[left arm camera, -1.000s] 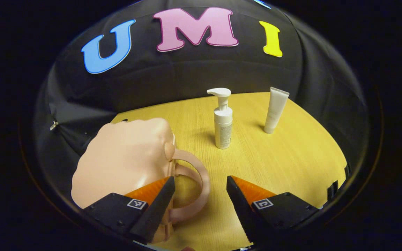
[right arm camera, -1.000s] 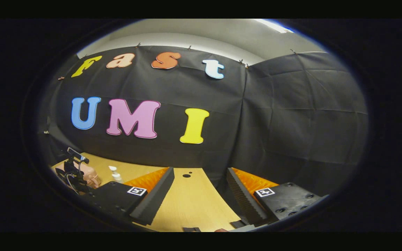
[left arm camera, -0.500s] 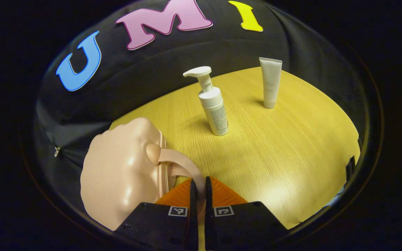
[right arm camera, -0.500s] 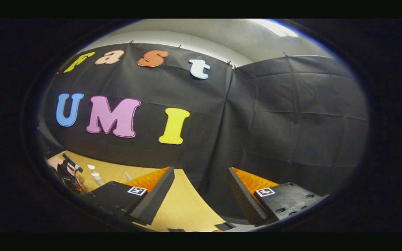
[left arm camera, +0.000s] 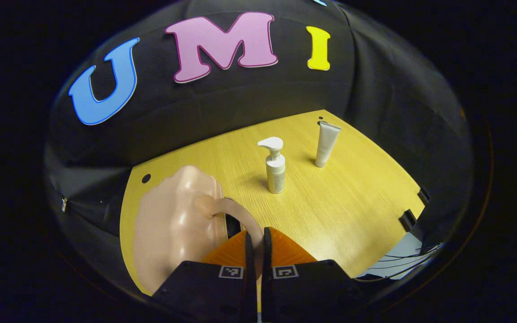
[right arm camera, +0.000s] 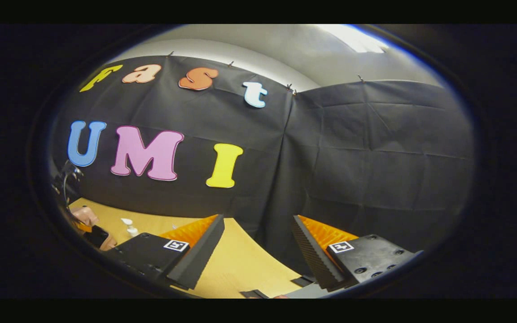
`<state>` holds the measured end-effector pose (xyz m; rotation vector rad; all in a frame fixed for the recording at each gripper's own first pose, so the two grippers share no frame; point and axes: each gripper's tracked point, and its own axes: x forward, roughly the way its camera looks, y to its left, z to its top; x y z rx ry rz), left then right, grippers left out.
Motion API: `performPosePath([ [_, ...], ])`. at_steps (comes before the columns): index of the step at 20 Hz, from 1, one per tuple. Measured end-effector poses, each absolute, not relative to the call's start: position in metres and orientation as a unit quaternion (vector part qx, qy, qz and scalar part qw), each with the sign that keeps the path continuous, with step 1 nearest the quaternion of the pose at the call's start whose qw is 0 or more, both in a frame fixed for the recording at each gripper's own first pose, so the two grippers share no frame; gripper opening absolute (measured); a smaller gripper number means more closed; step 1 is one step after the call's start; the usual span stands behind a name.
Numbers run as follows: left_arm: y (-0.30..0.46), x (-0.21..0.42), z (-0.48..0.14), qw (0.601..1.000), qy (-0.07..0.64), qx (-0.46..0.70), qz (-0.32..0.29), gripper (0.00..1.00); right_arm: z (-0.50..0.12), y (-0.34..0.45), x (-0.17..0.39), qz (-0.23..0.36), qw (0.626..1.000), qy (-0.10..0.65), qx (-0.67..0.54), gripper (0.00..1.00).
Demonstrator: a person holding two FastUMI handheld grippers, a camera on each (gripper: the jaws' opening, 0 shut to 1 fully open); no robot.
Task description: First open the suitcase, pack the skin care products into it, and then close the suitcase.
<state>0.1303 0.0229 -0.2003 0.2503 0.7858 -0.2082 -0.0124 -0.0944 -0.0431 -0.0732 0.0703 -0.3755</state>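
Observation:
A small pink suitcase (left arm camera: 177, 220) lies at the table's near left in the left gripper view. My left gripper (left arm camera: 255, 237) is shut on its curved pink handle (left arm camera: 240, 213), and a dark gap shows under the handle between the two shells. A white pump bottle (left arm camera: 275, 172) stands upright mid-table, with a white tube (left arm camera: 326, 143) standing on its cap farther right. In the right gripper view my right gripper (right arm camera: 258, 244) is open and holds nothing, raised above the table's right side; the pump bottle (right arm camera: 129, 226) and the suitcase (right arm camera: 85, 216) are small at far left.
The yellow wooden table (left arm camera: 352, 202) has a small round hole (left arm camera: 146, 178) at its back left and dark clips (left arm camera: 409, 220) on its right edge. Black cloth walls close in the back and right sides. Cables hang beyond the right edge.
My left gripper went from open beside the handle to shut on it, then rose and drew back, parting the suitcase shells slightly. The right gripper stayed open and turned a little.

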Motion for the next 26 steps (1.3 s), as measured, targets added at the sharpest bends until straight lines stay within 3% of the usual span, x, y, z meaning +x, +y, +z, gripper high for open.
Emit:
performPosePath([
  [3,0.059,0.129,-0.159,0.913,0.386,0.072,-0.108,0.09,-0.038,-0.084,-0.018,-0.198,0.979,0.030,-0.039,0.96],
  [9,0.178,0.138,-0.083,0.934,0.346,0.076,-0.053,0.09,-0.049,-0.050,0.000,-0.192,0.980,0.045,-0.029,0.97],
  [15,0.357,0.160,-0.063,0.934,0.316,0.148,0.083,0.08,-0.048,-0.025,0.029,-0.175,0.984,0.041,0.018,0.97],
  [20,0.494,0.158,-0.141,0.907,0.382,0.102,0.143,0.09,-0.060,-0.007,0.037,-0.165,0.983,0.076,0.009,0.97],
  [26,0.568,0.146,-0.250,0.884,0.431,-0.007,0.182,0.08,-0.071,0.009,0.033,-0.167,0.978,0.117,0.038,0.97],
])
